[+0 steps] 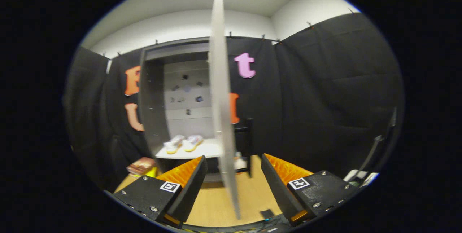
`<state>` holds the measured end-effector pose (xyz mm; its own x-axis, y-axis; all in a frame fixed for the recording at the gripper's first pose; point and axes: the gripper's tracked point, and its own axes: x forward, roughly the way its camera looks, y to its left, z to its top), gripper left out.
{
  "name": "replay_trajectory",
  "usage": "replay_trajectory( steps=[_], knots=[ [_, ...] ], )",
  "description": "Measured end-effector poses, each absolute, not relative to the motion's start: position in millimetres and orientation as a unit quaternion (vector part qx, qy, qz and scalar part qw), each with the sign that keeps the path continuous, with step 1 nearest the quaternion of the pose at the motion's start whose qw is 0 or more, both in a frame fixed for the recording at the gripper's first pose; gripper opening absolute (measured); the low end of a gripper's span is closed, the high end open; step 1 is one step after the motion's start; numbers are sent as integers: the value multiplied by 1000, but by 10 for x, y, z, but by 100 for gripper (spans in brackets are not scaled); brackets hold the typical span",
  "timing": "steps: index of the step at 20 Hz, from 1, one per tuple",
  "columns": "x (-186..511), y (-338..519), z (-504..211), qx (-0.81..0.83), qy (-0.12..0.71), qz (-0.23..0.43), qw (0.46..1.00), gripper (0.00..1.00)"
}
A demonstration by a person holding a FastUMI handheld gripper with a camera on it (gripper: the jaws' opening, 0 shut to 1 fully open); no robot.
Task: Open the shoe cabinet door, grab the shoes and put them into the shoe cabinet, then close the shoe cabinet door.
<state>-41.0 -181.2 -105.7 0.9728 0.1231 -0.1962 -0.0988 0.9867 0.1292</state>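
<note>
**Shoes shelved, door open edge-on between the fingers**

Nearest: the gripper [234,175], fingers spread wide, gripping nothing. The gap between the tips is broad, and the edge of the cabinet door [221,110] stands inside that gap. The left finger's tip looks close beside the door panel, though I cannot tell whether it touches; the right finger is clearly apart from it.

Below and just beyond the fingers: pale wooden floor [252,193], with a small dark object lying on it near the right finger, too small to identify.

Door: a light panel, swung out toward the camera and seen almost edge-on, running tall from floor level upward.

Left of the door, farther off: the shoe cabinet [153,99], dark-sided, pale back panel, interior open to view. On its white shelf [205,150] sits a pair of light shoes [183,143] with yellowish soles, side by side, toes toward the near left.

Low at far left, outside the cabinet: a reddish flat item [141,165], unclear what. Just right of the door's foot, a small pale object, partly hidden.

Progress, as judged: opening is done, the shoes appear placed inside. What remains is closing the door; the fingers bracketing its edge suit a push or pull to swing it shut.
</note>
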Motion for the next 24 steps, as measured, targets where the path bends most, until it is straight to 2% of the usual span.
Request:
replay_trajectory(
  steps=[2, 5, 7, 8, 10, 11, 13, 16, 19, 24],
  knots=[
    [-427, -2024, -1217, 5, 106, 31, 994, 96],
    [-385, -1926, -1011, 59, 91, 27, 994, 96],
    [-378, -1852, -1105, 33, 100, 21, 994, 97],
    [-396, -1729, -1142, 19, 103, 36, 994, 97],
    [-575, -770, -1071, 87, 112, 173, 975, 94],
    [-540, -529, -1112, 76, 115, 184, 973, 90],
    [-321, -521, -1310, 21, 128, 157, 979, 88],
    [-316, -695, -950, 53, 89, 107, 989, 90],
    [-393, -1326, -700, 44, 47, 13, 998, 94],
    [-675, -2534, -200, 2, -8, -141, 990, 94]
  ],
)
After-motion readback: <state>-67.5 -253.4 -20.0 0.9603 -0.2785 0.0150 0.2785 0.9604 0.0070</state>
